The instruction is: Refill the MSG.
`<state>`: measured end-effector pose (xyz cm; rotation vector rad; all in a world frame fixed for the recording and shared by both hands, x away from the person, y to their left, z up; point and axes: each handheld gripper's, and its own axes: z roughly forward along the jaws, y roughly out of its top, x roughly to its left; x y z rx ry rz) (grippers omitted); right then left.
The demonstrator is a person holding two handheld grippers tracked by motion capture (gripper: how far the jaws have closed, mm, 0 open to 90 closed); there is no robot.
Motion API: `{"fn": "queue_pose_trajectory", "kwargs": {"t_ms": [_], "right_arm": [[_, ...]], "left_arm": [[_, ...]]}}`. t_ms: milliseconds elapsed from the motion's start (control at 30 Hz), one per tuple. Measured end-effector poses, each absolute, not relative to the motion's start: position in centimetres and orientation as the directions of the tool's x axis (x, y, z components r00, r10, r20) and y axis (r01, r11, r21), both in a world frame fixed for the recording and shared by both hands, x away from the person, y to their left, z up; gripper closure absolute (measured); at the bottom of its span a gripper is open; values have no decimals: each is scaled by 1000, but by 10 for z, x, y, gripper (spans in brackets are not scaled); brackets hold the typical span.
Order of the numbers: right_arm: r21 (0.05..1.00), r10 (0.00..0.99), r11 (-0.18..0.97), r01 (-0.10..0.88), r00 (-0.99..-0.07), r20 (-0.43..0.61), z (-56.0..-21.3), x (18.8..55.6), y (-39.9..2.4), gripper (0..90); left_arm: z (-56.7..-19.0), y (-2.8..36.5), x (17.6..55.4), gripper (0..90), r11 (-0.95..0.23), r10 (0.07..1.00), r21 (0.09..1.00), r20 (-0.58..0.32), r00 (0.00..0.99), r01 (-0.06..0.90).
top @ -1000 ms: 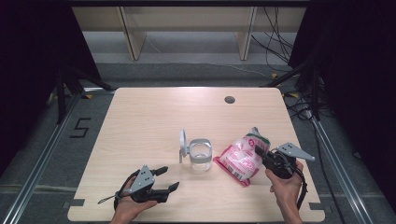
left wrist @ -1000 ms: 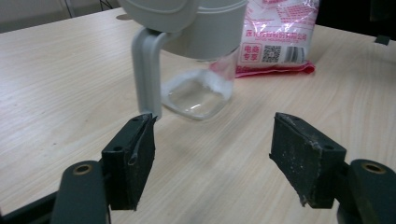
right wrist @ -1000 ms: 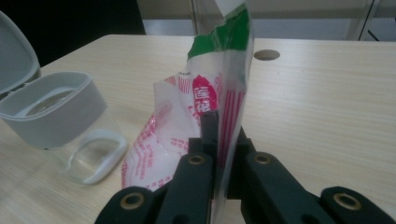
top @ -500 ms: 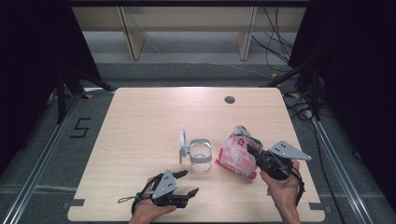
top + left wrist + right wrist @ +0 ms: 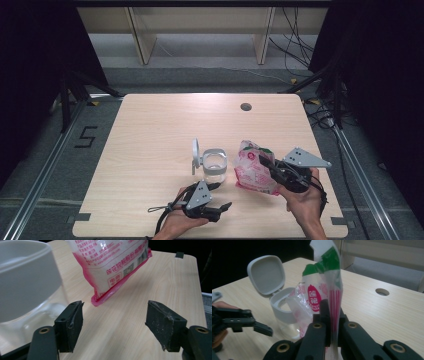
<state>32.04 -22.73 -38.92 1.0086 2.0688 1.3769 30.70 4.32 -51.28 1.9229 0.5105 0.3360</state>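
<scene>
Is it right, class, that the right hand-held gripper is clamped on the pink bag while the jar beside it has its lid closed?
Not quite. The right hand-held gripper is clamped on the pink bag, but the jar beside it has its lid flipped open, as the right gripper view shows.

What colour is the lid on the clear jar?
Light grey lid, flipped open; the right gripper view shows it best.

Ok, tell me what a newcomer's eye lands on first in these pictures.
First the pink-and-white bag, right of centre near the table's front edge, pinched at its edge by the right gripper and lifted upright. Just left of it stands a clear jar, its grey lid flipped open. The left gripper sits beside the jar, fingers apart.
</scene>
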Motion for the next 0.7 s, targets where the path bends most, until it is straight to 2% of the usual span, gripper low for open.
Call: {"fn": "queue_pose_trajectory", "kwargs": {"t_ms": [67,200,300,400,700], "right_arm": [[923,761,243,298,-648,8,-388,322,-228,900],[918,766,230,321,-641,32,-383,315,-226,900],[920,756,259,293,-654,-5,-377,315,-229,900],[911,759,258,321,-650,14,-369,311,-227,900],[922,735,271,276,-678,-13,-339,309,-220,900]], "left_arm": [[-515,34,307,293,-355,477,915,1,879,192],[-518,20,308,293,-391,466,902,23,884,183],[-518,14,310,293,-395,462,901,26,887,179],[-517,9,314,293,-398,470,900,33,882,178],[-510,-4,317,300,-400,480,900,46,876,172]]}}
